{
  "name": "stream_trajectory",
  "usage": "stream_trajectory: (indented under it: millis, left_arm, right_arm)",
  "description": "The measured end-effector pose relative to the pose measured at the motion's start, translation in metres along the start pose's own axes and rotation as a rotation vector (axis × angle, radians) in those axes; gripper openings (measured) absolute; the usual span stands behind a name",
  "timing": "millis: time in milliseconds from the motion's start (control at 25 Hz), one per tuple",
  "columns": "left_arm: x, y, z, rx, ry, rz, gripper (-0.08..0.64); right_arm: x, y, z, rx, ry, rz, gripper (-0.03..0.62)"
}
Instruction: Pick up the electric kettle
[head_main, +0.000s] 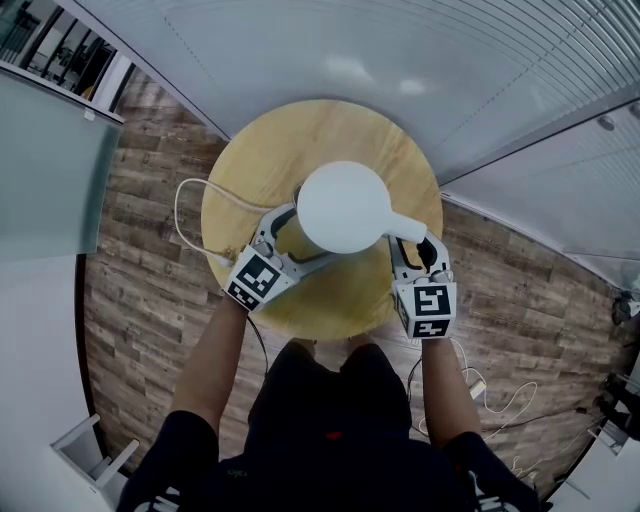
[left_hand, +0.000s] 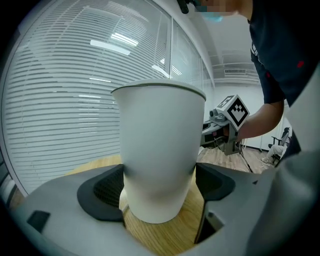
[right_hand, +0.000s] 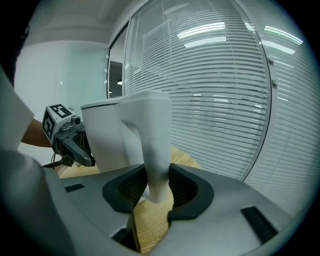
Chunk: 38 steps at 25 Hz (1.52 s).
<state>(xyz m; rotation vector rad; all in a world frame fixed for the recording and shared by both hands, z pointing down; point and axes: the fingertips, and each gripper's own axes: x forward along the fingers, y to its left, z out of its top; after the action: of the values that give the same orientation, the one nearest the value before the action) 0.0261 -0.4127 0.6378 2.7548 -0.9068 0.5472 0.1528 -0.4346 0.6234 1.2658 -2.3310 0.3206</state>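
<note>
Head view: white electric kettle (head_main: 345, 205) upright on a round wooden table (head_main: 250, 160), straight ahead of both tools. At its body, the left gripper (head_main: 295, 240), jaws spread wide either side of the base. At its handle (head_main: 405, 228), the right gripper (head_main: 418, 250), on the kettle's far side from the left one. Outboard of the left gripper, a white cable (head_main: 177, 215) looping off the table edge.

Left gripper view: kettle body (left_hand: 160, 150) filling the gap between the wide-open jaws, black pads (left_hand: 105, 190) just beside its flanks, bare wood (left_hand: 165, 235) below. Beyond the kettle, to the right, the right gripper (left_hand: 215, 125).

Right gripper view: jaws drawn in narrow on the handle (right_hand: 155, 170), pads (right_hand: 184, 190) touching both its sides. Kettle body (right_hand: 107, 135) just ahead to the left, the left gripper (right_hand: 82, 152) past it.
</note>
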Motion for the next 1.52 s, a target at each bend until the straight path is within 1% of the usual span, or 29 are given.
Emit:
stream_trajectory:
  millis: [160, 400, 560, 760, 1000, 1240, 1520]
  left_arm:
    - [-0.001, -0.002, 0.002, 0.003, 0.0, 0.014, 0.457]
    - [-0.006, 0.0, 0.004, -0.025, -0.008, 0.036, 0.457]
    - [-0.012, -0.004, 0.016, -0.021, -0.03, 0.05, 0.456]
    - [-0.026, -0.012, 0.036, 0.002, -0.059, 0.063, 0.456]
    - [-0.048, -0.022, 0.072, 0.029, -0.109, 0.081, 0.456]
    - [-0.078, -0.033, 0.112, 0.072, -0.133, 0.101, 0.456]
    - [-0.126, -0.05, 0.175, 0.129, -0.152, 0.141, 0.456]
  right_arm:
    - [-0.002, 0.0, 0.002, -0.006, -0.009, 0.005, 0.146]
    - [0.0, 0.003, 0.01, -0.001, -0.012, 0.023, 0.144]
    - [-0.008, 0.001, 0.017, 0.013, -0.03, 0.029, 0.144]
    - [-0.025, 0.006, 0.035, 0.017, -0.061, 0.029, 0.143]
    - [-0.051, 0.008, 0.067, 0.017, -0.126, 0.022, 0.143]
    - [-0.083, 0.018, 0.103, 0.022, -0.184, 0.02, 0.143]
    - [-0.133, 0.034, 0.167, -0.018, -0.267, 0.021, 0.143]
